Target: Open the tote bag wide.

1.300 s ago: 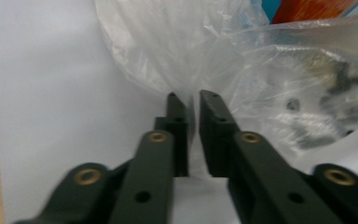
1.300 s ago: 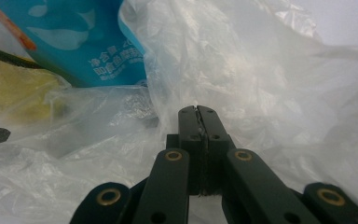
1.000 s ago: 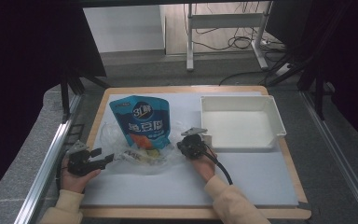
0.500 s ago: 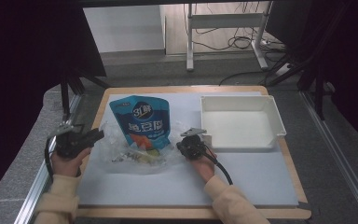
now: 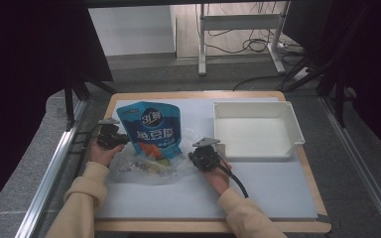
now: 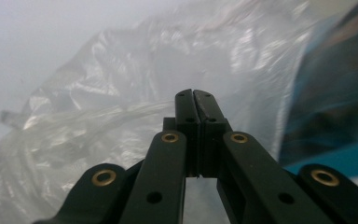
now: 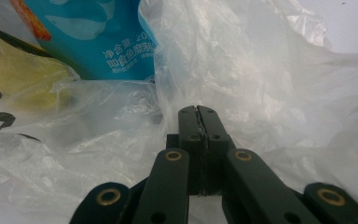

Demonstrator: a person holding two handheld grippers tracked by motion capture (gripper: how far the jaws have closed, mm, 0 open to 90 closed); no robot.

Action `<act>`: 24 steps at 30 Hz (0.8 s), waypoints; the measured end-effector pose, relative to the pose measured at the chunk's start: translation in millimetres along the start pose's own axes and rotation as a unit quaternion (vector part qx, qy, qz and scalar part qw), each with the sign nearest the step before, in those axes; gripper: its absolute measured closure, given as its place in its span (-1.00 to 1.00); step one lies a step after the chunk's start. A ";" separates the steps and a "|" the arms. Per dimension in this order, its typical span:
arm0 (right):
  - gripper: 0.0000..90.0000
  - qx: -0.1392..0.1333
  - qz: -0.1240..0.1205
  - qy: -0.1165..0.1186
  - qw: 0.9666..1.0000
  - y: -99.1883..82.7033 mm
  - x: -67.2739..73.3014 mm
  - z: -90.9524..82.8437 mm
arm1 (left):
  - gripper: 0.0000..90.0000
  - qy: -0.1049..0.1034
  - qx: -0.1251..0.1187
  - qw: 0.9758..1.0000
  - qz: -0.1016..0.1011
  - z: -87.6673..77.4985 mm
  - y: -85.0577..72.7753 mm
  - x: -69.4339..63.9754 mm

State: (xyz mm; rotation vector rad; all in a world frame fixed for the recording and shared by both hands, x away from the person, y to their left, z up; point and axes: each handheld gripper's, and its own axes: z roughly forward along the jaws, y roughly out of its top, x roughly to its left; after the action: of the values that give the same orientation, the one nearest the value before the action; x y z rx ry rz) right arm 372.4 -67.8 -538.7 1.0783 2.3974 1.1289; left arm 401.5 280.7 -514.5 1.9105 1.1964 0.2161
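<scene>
now that the left gripper has moved up beside the blue snack pouch, both it and the right gripper look pinched closed, right one apparently nipping the crinkly clear plastic bag, guessing unbagging's next.

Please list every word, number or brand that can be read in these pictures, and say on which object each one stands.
Blue snack pouch, white logo near its top, high view: too blurred to read.
Same pouch, large white Chinese characters at mid-height: too blurred to quote.
Same pouch, small white Chinese print with a number beginning "20", right gripper view: too small to read.
Yellow packet under the clear plastic bag: black marks, unreadable.
</scene>
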 end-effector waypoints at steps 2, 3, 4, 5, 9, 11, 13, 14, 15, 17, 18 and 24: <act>0.97 0.000 0.000 0.000 1.000 -0.1 0.0 0.1 | 0.99 0.005 0.009 1.000 -0.006 7.5 -3.0 3.5; 0.97 -0.001 0.001 0.001 1.000 -0.1 -0.1 0.3 | 0.99 0.009 0.013 1.000 -0.011 10.3 -4.6 5.5; 0.97 0.000 0.000 0.001 1.000 0.0 -0.6 0.4 | 0.99 0.013 0.016 1.000 -0.015 12.7 -6.2 7.3; 0.97 0.001 -0.001 0.001 1.000 0.1 -0.8 0.5 | 0.99 0.022 0.025 0.999 -0.020 16.8 -9.2 10.2; 0.97 0.002 -0.002 0.001 1.000 0.4 -1.1 0.8 | 0.99 0.031 0.032 0.999 -0.021 22.3 -13.3 10.7; 0.97 -0.001 0.002 0.005 1.000 1.0 -1.3 -0.4 | 0.99 0.026 0.030 0.999 -0.028 24.9 -16.5 11.5; 0.97 -0.013 0.002 0.010 1.000 4.8 0.7 -5.3 | 0.99 0.025 0.028 0.999 -0.030 25.3 -17.9 11.8; 0.97 -0.013 0.002 0.010 1.000 4.8 0.7 -5.3 | 0.99 0.025 0.028 0.999 -0.030 25.3 -17.9 11.8; 0.97 -0.039 0.002 0.016 0.999 13.6 4.6 -14.0 | 0.99 0.021 0.025 0.999 -0.031 25.3 -19.2 12.4; 0.97 -0.068 0.000 0.015 0.998 24.8 8.4 -22.0 | 0.99 0.019 0.023 0.999 -0.035 26.2 -21.1 14.0; 0.97 -0.068 0.000 0.015 0.998 24.8 8.4 -22.0 | 0.99 0.019 0.023 0.999 -0.035 26.2 -21.1 14.0; 0.97 -0.095 0.028 -0.021 0.995 47.3 9.9 -4.3 | 0.99 0.021 0.022 0.999 -0.030 26.1 -21.2 12.6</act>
State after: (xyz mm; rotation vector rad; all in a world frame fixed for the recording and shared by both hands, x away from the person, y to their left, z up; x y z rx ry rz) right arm 387.5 -43.2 -499.6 1.1005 2.1888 1.3083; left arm 408.2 279.9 -549.8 1.9129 1.2947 0.1990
